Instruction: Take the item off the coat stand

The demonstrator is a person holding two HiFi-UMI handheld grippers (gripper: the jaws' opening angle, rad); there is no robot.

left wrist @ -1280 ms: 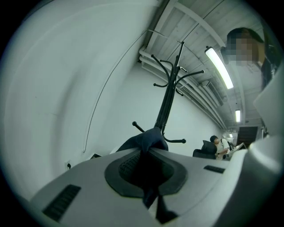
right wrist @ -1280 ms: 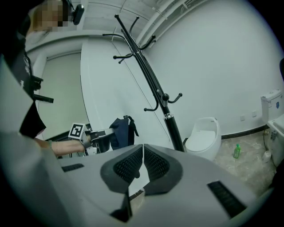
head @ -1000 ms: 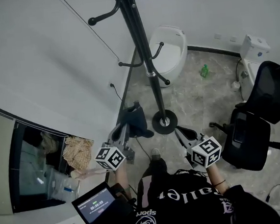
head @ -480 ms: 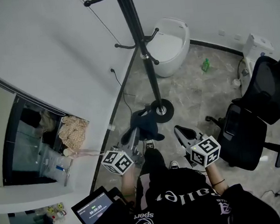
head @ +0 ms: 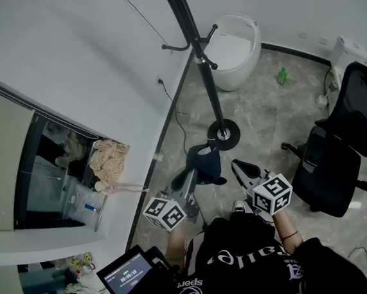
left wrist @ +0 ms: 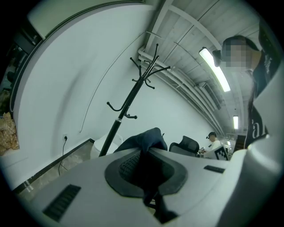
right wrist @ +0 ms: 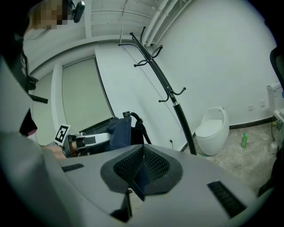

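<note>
Head view with both gripper views. The left gripper point(head: 194, 172) is clenched on a dark blue fabric bag point(head: 204, 160), which bulges above the closed jaws in the left gripper view point(left wrist: 146, 138). The bag hangs clear of the black coat stand point(head: 201, 64), at 7 o'clock from the stand's round base point(head: 223, 135). The right gripper point(head: 237, 166), at 3 o'clock from the bag, has its jaws pressed together on nothing. A white toilet point(head: 235, 41) stands at 12 o'clock, and a black office chair point(head: 344, 140) at 3 o'clock.
</note>
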